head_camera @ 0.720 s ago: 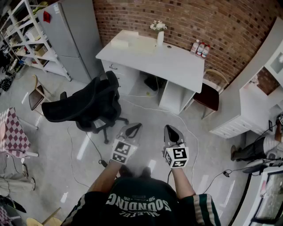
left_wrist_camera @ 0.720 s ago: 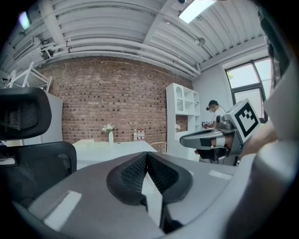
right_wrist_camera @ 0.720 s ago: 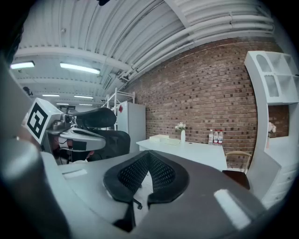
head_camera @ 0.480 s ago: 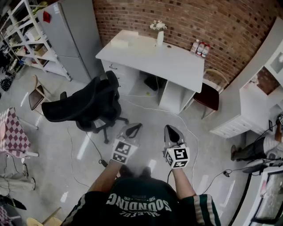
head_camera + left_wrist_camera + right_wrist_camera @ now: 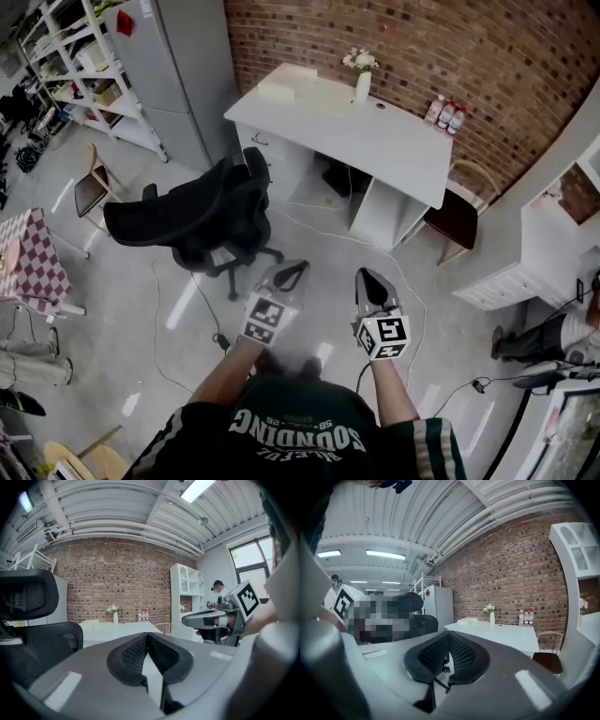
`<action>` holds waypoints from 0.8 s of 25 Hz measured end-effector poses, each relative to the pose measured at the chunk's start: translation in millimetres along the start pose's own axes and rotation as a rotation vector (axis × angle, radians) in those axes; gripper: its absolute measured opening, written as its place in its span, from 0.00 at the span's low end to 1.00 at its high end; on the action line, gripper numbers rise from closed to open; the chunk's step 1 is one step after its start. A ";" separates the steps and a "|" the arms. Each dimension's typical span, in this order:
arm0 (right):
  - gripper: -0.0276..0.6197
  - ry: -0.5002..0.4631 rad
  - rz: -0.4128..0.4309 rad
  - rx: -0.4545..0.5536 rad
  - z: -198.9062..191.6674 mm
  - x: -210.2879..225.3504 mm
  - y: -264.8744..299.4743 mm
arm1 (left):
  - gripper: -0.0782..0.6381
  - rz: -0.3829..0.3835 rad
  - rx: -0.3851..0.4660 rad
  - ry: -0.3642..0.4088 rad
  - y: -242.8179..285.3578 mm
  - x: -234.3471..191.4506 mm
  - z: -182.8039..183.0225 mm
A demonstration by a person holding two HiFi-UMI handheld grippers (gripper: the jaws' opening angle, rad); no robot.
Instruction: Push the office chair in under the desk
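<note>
Holding both tools out ahead of my body, tips aimed at the floor gap before the desk (image 5: 394, 155). The left gripper (image 5: 292, 274) is clenched pad to pad with nothing between, and the right gripper (image 5: 371, 279) is the same, clenched and empty. My guess is they stay closed because this is a shove job, not a grasp, and blunt closed tips suit it.

The office chair (image 5: 211, 217) is out on the floor on my left, near the desk's left front corner but not in the kneehole (image 5: 330, 180). Its back is reclined away from the desk towards the left, and the wheeled base (image 5: 230, 265) sits nearest me. Both grippers are well apart from it, so no contact yet.

On room, the kneehole is open-fronted between the drawer unit (image 5: 281, 159) and a white side panel (image 5: 380, 211); something dark sits deep inside, and I can't tell what. Cables (image 5: 305, 223) trail across the floor from under there and could snag the wheels. A wooden chair (image 5: 457, 216) stands at the desk's right end, clear of the path. The floor on my left is bare enough to step round behind the backrest.
</note>
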State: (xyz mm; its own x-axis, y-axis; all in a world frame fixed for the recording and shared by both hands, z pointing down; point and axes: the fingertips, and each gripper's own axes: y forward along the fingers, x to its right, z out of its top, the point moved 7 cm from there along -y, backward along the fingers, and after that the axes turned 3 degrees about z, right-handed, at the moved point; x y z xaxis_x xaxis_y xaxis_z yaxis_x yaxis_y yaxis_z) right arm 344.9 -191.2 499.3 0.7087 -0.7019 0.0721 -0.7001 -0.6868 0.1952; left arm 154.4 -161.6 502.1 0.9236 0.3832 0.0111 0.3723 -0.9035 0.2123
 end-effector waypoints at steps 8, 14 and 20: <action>0.02 -0.018 0.120 -0.008 5.9 -16.1 21.9 | 0.12 0.116 0.000 -0.024 -26.5 -23.6 -1.2; 0.02 -0.038 0.244 0.001 13.3 -37.7 46.5 | 0.12 0.237 -0.005 -0.047 -58.5 -40.2 -9.2; 0.02 -0.046 0.367 0.018 28.9 -62.2 68.8 | 0.12 0.384 0.001 -0.047 -105.7 -58.8 -1.9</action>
State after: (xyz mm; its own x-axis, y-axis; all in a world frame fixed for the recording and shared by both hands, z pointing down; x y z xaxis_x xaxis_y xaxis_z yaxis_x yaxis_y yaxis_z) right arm 250.1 -200.3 480.0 0.4056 -0.9096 0.0903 -0.9088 -0.3906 0.1468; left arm 60.6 -88.3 480.9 0.9990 0.0076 0.0449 -0.0015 -0.9797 0.2005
